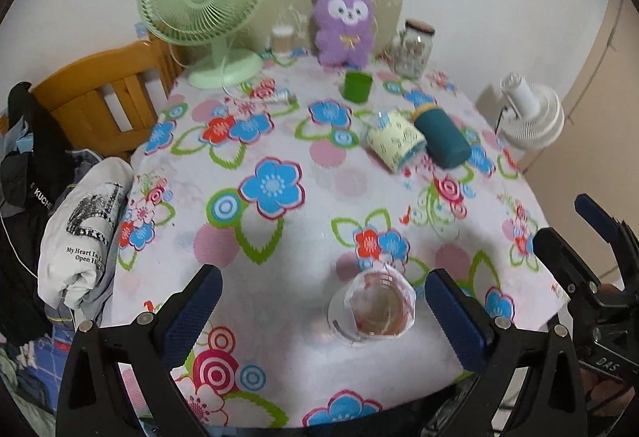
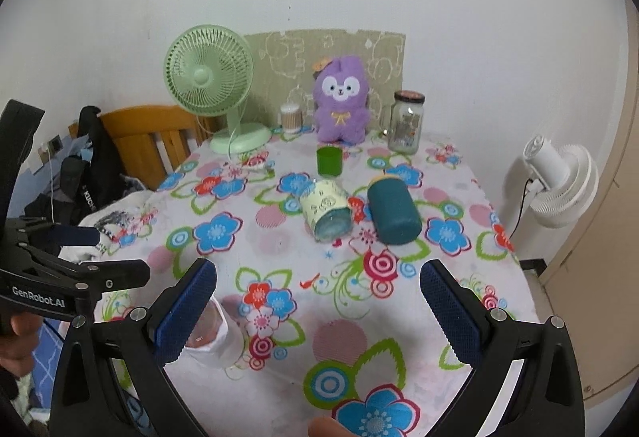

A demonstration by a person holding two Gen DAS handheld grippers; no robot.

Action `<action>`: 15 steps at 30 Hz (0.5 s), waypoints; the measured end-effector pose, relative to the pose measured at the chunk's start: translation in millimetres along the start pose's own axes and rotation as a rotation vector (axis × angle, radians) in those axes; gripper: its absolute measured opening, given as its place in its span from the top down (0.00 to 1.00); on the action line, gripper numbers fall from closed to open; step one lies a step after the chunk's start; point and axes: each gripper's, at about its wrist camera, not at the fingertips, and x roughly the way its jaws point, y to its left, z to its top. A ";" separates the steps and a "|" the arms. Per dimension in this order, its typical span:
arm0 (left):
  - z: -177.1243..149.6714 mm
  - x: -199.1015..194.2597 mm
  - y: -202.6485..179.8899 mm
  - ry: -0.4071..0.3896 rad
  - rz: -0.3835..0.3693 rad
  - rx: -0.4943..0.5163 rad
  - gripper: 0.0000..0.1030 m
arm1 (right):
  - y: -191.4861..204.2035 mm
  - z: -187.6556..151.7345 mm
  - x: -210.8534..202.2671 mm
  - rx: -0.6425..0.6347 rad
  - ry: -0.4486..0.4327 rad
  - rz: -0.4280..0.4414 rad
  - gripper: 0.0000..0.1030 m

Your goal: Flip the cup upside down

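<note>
A clear plastic cup (image 1: 373, 307) stands upright, mouth up, on the flowered tablecloth (image 1: 279, 237) near the front edge. It lies between the fingers of my left gripper (image 1: 321, 311), closer to the right finger, and nothing touches it. The left gripper is open. In the right wrist view the cup (image 2: 217, 337) sits at the lower left, partly behind the left finger. My right gripper (image 2: 317, 311) is open and empty, hovering over the cloth to the right of the cup. The left gripper's body (image 2: 60, 277) shows at the left edge.
Mid-table lie a pale yellow cup (image 1: 395, 141) and a teal bottle (image 1: 441, 135), both on their sides. A green cup (image 1: 357, 86) stands behind them. At the back stand a green fan (image 1: 203, 1), a purple plush (image 1: 345, 23) and a glass jar (image 1: 415, 49). A wooden chair (image 1: 100, 97) with clothes stands left; a white fan (image 1: 531, 109) stands right.
</note>
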 end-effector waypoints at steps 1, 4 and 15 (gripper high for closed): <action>0.1 -1.7 0.7 -0.015 -0.002 -0.006 0.00 | 2.2 2.2 -2.1 -0.006 -0.008 -0.003 0.00; 2.2 -8.0 3.6 -0.071 0.002 -0.016 0.00 | 9.4 8.1 -7.1 -0.022 -0.027 -0.006 0.00; 3.8 -43.8 15.1 -0.329 0.086 -0.097 0.00 | 30.8 29.1 -29.7 -0.023 -0.137 -0.024 0.00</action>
